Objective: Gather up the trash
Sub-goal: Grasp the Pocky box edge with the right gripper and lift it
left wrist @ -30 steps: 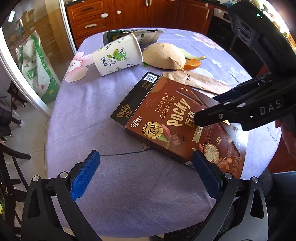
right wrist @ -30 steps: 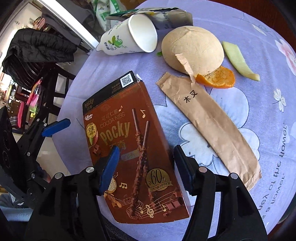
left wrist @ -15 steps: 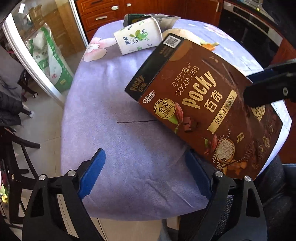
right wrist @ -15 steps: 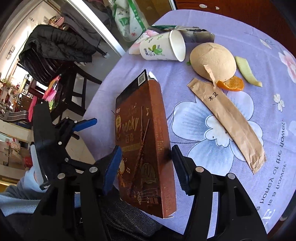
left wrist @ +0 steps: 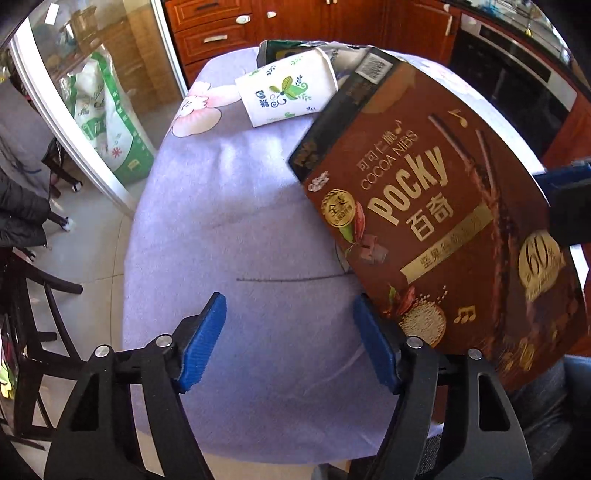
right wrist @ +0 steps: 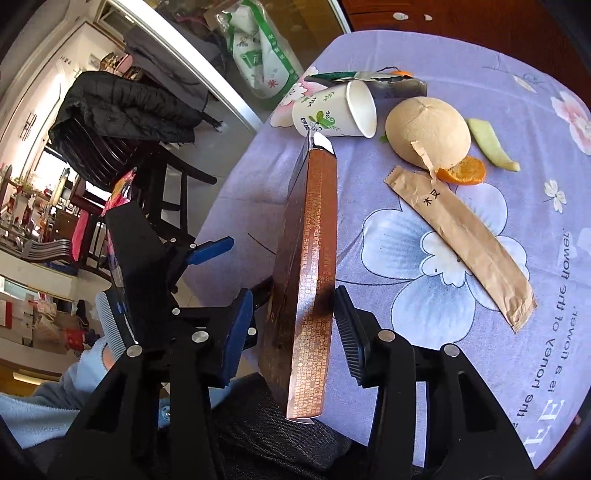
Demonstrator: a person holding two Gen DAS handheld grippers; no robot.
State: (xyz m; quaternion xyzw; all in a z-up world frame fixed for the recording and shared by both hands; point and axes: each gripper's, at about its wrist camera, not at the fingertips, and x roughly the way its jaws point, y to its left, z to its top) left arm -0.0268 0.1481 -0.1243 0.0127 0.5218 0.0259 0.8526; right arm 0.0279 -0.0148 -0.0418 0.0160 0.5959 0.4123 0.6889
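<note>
A brown Pocky box hangs tilted above the purple flowered tablecloth, edge-on between the blue pads of my right gripper. Those jaws are closing and grip the box's lower part. In the left wrist view the box fills the right side, with one right finger across it. My left gripper is over the table's near edge, left of the box. Its jaws are closing with nothing between them. More trash lies beyond: a tipped paper cup, a brown paper sleeve and an orange peel.
A tan domed paper bowl, a green peel strip and a foil bag lie at the far side. A chair with a black jacket stands left of the table, a green-white sack behind glass, wooden cabinets beyond.
The Pocky box has come up off the table in my right gripper and turned onto its edge. My left gripper's jaws have narrowed.
</note>
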